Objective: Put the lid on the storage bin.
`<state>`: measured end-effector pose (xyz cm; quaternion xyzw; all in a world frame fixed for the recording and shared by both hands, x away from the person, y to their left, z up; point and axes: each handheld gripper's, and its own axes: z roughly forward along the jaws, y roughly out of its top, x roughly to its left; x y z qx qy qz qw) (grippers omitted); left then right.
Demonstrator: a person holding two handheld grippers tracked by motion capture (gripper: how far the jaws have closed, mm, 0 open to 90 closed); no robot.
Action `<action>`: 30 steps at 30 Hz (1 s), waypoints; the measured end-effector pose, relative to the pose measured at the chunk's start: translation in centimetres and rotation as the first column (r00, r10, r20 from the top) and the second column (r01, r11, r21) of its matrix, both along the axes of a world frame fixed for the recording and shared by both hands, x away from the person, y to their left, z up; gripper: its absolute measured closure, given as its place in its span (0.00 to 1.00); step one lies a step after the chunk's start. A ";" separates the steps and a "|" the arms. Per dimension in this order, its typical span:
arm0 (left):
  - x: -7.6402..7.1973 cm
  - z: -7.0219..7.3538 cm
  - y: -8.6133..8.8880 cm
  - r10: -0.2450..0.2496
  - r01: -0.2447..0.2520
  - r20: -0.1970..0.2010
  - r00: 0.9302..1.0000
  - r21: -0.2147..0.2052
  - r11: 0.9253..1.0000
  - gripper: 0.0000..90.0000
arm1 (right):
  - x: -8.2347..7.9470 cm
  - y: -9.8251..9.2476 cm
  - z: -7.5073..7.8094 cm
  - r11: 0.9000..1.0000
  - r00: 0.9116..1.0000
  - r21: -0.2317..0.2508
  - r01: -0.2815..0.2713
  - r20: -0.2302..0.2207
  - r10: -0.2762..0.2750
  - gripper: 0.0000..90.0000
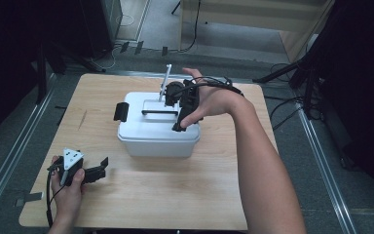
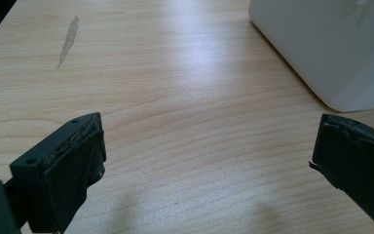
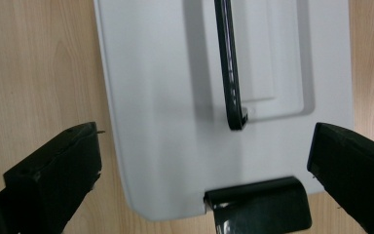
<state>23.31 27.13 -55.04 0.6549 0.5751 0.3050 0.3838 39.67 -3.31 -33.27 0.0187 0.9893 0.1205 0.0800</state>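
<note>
A white lidded plastic box [image 1: 151,129] stands mid-table, with a black latch [image 1: 121,111] on its left end and a thin black handle [image 1: 158,112] on the lid. My right gripper [image 1: 177,109] hovers over the box's right end, pointing down, jaws open wide. In the right gripper view the lid [image 3: 165,97] lies below, its handle [image 3: 230,73] runs up the middle, and the right-end latch [image 3: 260,207] sits between the open jaws of my right gripper [image 3: 207,141], untouched. My left gripper [image 1: 96,171] rests open and empty at the front left.
The light wooden table [image 1: 175,195] has free room in front of the box and on both sides. In the left gripper view, my left gripper [image 2: 207,141] faces bare wood, with a corner of the box [image 2: 331,48] at the upper right. Dark stands and cables ring the table.
</note>
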 end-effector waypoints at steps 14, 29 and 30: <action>0.1 0.0 -0.1 0.002 -0.002 0.001 1.000 0.008 1.000 0.00 | -1.2 -5.6 0.2 0.997 0.997 0.027 0.078 0.022 -0.078 0.00; 0.1 0.0 -0.2 0.007 -0.007 -0.001 1.000 0.015 1.000 0.00 | -2.5 -11.3 0.0 0.989 0.989 0.026 0.148 0.028 -0.148 0.00; 0.1 0.0 -0.2 0.007 -0.007 0.000 1.000 0.016 1.000 0.00 | -2.7 -11.6 -0.1 0.987 0.987 0.026 0.158 0.021 -0.159 0.00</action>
